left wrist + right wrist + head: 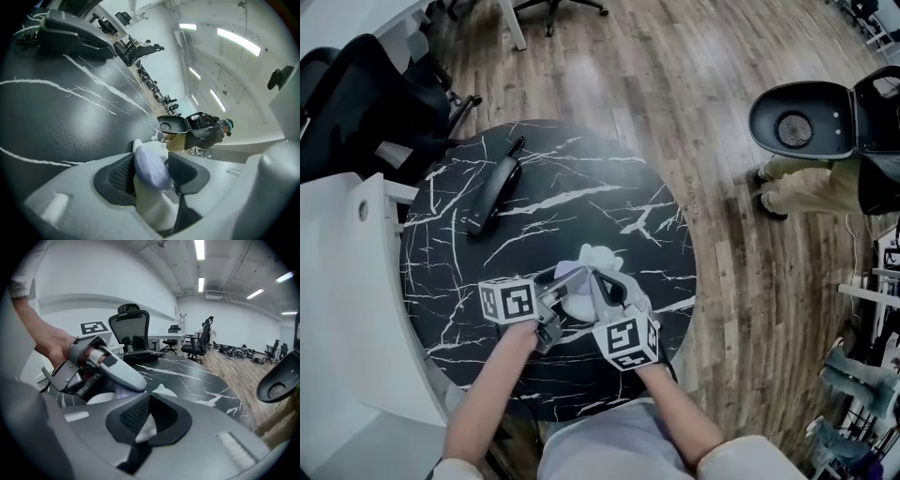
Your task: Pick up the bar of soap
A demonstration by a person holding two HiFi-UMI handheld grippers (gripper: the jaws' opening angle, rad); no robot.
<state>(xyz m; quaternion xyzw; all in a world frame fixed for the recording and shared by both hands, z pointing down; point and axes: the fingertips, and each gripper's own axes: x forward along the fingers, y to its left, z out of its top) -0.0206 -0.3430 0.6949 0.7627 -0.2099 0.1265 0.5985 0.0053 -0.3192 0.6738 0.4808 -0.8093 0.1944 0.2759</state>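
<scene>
we see a black table (441,272) veined white like marble, a lilac bar of soap (151,169) over a white piece (159,213), a black tool (495,195) by the far left edge, and a brown plank floor (675,84).

Bare tabletop (609,178) ahead, black brush (495,192) far-left
</scene>
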